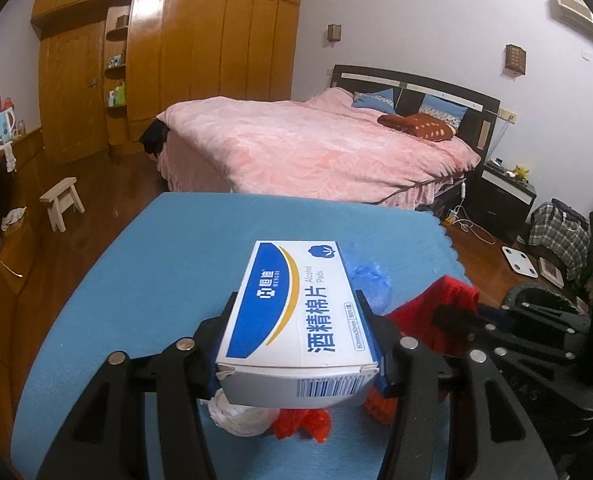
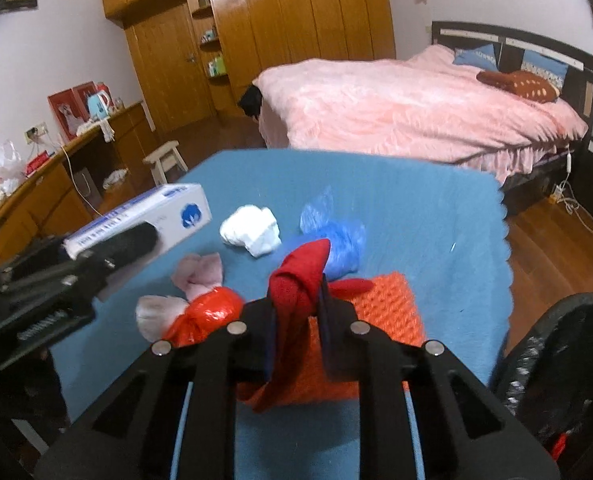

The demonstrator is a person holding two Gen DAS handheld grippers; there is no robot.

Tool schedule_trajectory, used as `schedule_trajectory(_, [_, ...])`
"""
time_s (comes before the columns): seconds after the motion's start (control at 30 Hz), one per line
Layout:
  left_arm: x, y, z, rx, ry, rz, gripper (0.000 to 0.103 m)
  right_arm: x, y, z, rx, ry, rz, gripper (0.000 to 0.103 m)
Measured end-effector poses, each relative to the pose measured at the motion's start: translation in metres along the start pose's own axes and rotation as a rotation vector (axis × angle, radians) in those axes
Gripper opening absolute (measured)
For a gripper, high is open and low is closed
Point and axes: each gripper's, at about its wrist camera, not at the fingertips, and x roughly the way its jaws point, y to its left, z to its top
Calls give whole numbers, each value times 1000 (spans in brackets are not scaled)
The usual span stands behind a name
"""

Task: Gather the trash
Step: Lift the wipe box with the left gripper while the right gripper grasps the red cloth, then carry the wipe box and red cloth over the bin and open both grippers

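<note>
Left wrist view: left gripper (image 1: 296, 344) clamps cardboard alcohol pad box (image 1: 296, 312), long axis pointing forward; right gripper (image 2: 296, 304) pinches soft red cloth (image 2: 300, 276).

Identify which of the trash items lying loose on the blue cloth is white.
The crumpled white wad near the cloth's middle. The plastic bag beside it is blue, and the knotted bag nearer the camera is red.

Our left tool (image 1: 296, 320) and right tool (image 2: 298, 308) are matte black plastic, each with slotted arms studded with round silver pins and blue-lined fingers.
</note>
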Motion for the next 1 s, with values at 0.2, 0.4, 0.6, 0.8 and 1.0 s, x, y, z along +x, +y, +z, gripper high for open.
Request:
schedule_trajectory(0.2, [-15, -12, 5, 8, -22, -9, 54, -34, -1, 11, 1, -60, 24, 16])
schedule_trajectory(0.4, [-30, -25, 11, 16, -44, -26, 54, -64, -4, 15, 3, -109, 22, 16])
schedule_trajectory(0.6, [-39, -41, 14, 36, -50, -51, 54, -88, -10, 13, 7, -138, -3, 16])
schedule_trajectory(0.8, [-45, -57, 14, 52, -58, -77, 54, -113, -25, 7, 20, -165, -54, 16])
schedule_trajectory(1.0, [-51, -88, 13, 87, -65, -125, 54, -140, -49, -4, 53, -187, -110, 16])
